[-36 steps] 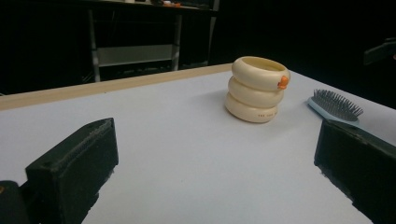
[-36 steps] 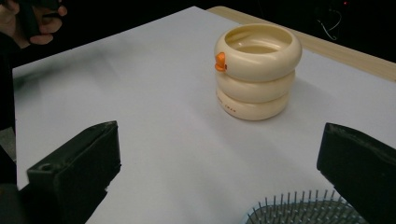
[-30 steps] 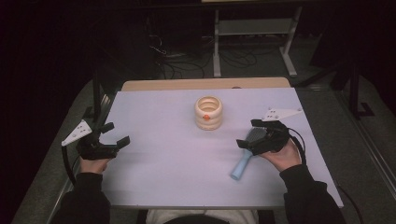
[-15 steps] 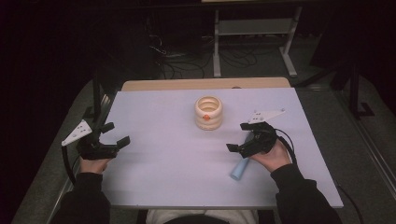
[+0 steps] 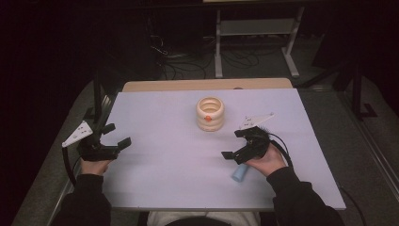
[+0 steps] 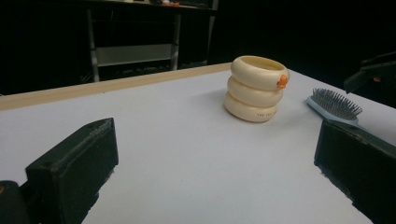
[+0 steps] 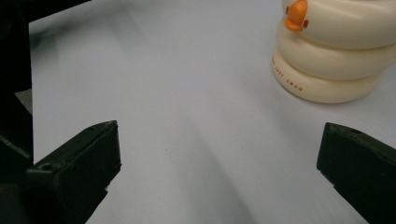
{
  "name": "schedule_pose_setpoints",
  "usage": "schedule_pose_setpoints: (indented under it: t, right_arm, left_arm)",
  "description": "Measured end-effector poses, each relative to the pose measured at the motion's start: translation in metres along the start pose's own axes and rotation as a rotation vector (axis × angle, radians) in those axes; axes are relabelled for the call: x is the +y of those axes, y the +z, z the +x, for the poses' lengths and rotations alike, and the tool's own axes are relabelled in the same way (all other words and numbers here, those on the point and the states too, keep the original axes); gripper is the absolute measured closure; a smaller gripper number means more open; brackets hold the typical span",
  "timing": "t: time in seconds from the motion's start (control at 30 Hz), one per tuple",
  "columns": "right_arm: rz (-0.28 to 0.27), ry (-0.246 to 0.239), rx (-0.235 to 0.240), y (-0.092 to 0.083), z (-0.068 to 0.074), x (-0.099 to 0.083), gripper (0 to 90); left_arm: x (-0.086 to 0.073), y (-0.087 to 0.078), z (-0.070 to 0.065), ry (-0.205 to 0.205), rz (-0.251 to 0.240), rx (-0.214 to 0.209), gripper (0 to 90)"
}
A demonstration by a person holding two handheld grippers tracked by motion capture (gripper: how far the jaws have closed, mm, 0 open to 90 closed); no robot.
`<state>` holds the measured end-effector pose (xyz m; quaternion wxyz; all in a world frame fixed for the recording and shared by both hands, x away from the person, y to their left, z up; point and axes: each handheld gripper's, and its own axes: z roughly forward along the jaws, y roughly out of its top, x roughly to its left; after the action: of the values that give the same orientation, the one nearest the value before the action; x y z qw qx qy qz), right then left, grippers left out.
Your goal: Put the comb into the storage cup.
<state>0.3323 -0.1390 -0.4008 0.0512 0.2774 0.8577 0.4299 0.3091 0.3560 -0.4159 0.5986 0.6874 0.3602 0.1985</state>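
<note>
Dark workroom, cables and a metal stand behind; one white tabletop (image 5: pixel 160 117) with a wooden strip along its far edge.

Items, counted:
- One cream holder (image 5: pixel 210 113) of three stacked rings with a small orange duck bill, upright, centre-far on the table.
- One light-blue hairbrush (image 5: pixel 240 173), lying flat under the right hand, handle end poking toward the near edge. In the left gripper view its bristle head (image 6: pixel 337 105) faces up, just right of the holder but apart from it. Long axis runs roughly near-to-far.
- Two hand-held grippers. Left gripper (image 5: pixel 115 135): jaws spread, empty, resting at the table's left edge, well apart from both items. Right gripper (image 5: pixel 237 143): jaws spread, empty, directly above the hairbrush, pointing left and slightly away.

Judgement: the right hand is nearer both; the hairbrush lies beneath and behind its jaws.
</note>
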Motion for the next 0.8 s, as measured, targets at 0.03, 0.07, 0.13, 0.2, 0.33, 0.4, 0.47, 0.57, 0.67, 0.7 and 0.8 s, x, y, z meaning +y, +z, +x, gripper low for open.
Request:
schedule_pose_setpoints:
  t: [0.03, 0.07, 0.13, 0.2, 0.33, 0.4, 0.47, 0.57, 0.67, 0.7, 0.8]
  right_arm:
    - [0.01, -0.002, 0.011, 0.002, 0.0, -0.001, 2.4]
    - [0.018, 0.001, 0.01, 0.003, 0.001, -0.001, 4.5]
    - [0.038, 0.006, 0.013, 0.006, 0.0, -0.003, 7.8]
    - [0.053, 0.012, 0.02, 0.008, 0.0, -0.005, 13.2]
    - [0.086, 0.016, 0.027, 0.012, 0.0, -0.008, 17.9]
    - [0.098, 0.013, 0.031, 0.014, 0.0, -0.008, 22.0]
    - [0.106, 0.013, 0.037, 0.015, 0.0, -0.009, 25.5]
    - [0.118, 0.014, 0.042, 0.016, 0.001, -0.01, 31.3]
    - [0.127, 0.013, 0.05, 0.018, 0.0, -0.012, 39.1]
    - [0.132, 0.016, 0.056, 0.018, 0.0, -0.013, 42.2]
    - [0.145, 0.018, 0.066, 0.019, 0.0, -0.014, 50.1]
  left_arm:
    - [0.0, 0.0, 0.0, 0.001, 0.002, 0.0, 0.0]
    - [0.0, 0.0, 0.0, -0.001, 0.001, -0.001, 0.0]
    - [0.0, 0.0, 0.001, -0.004, 0.003, -0.001, 0.0]
    - [0.0, 0.0, 0.0, -0.001, -0.003, -0.001, 0.0]
    - [0.0, 0.0, 0.0, 0.0, 0.002, -0.002, 0.0]
    - [0.0, 0.0, 0.0, 0.004, 0.002, -0.002, 0.0]
    - [0.0, 0.0, 0.0, 0.003, 0.002, -0.002, 0.0]
    - [0.0, 0.0, 0.0, 0.006, 0.004, -0.003, 0.0]
    - [0.0, 0.0, 0.0, 0.005, 0.005, -0.003, 0.0]
    - [0.0, 0.0, 0.0, 0.006, 0.005, -0.003, 0.0]
    - [0.0, 0.0, 0.0, 0.006, 0.005, -0.003, 0.0]
